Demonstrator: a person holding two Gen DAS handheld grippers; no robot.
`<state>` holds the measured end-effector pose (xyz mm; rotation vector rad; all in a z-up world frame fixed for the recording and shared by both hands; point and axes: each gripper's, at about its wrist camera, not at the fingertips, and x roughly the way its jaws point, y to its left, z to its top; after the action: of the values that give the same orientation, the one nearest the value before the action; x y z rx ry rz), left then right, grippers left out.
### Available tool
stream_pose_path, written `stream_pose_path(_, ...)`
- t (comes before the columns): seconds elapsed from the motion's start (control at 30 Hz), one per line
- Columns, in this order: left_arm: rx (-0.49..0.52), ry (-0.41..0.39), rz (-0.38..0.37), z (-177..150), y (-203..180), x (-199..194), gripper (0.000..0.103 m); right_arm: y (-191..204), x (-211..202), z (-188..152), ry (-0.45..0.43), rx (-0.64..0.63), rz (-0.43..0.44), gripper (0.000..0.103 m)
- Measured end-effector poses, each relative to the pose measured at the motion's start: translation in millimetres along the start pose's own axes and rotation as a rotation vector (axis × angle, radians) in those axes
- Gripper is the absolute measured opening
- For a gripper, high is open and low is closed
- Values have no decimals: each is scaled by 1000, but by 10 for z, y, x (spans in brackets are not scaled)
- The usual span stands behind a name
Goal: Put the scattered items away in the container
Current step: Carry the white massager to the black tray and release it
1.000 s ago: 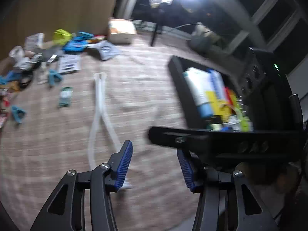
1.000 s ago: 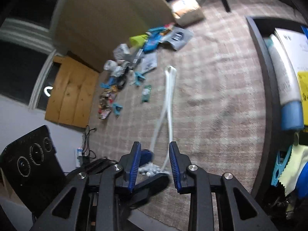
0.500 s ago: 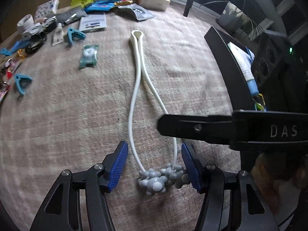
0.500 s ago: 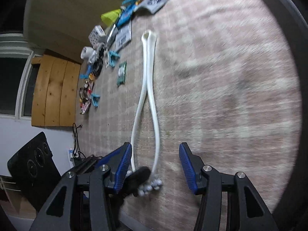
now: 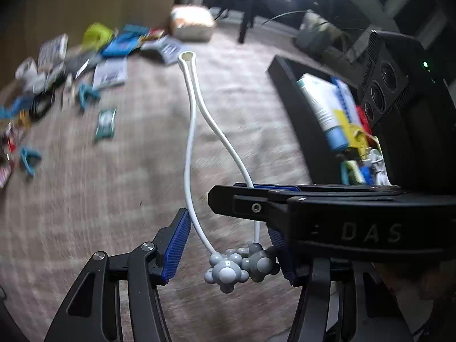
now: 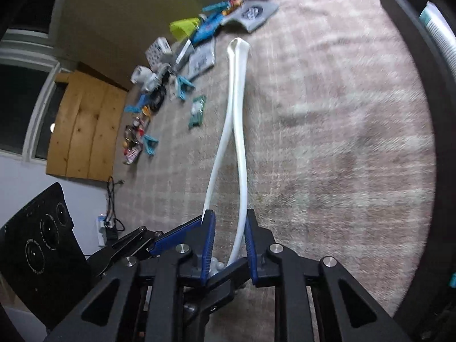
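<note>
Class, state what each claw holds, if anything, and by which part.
Right claw pinches the white massager by one thin arm, near its gray knobbed end. Left claw holds nothing.

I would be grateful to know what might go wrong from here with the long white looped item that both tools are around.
1. The right tool pinches the white looped wand only near its grey knobbed balls; the long loop end lies far out on the carpet and may drag or swing.
2. One stem sits at the pad's edge and could slip out.
3. The open left tool crowds the same spot, and the container already looks full.
</note>
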<state>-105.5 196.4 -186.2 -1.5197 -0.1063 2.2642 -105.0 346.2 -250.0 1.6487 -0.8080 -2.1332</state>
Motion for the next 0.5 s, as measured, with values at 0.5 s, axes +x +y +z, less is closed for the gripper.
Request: stream_pose_path(0.5, 177, -41, -149, 543, -1440, 45, 60, -560, -1426, 6, -196, 47, -44, 19)
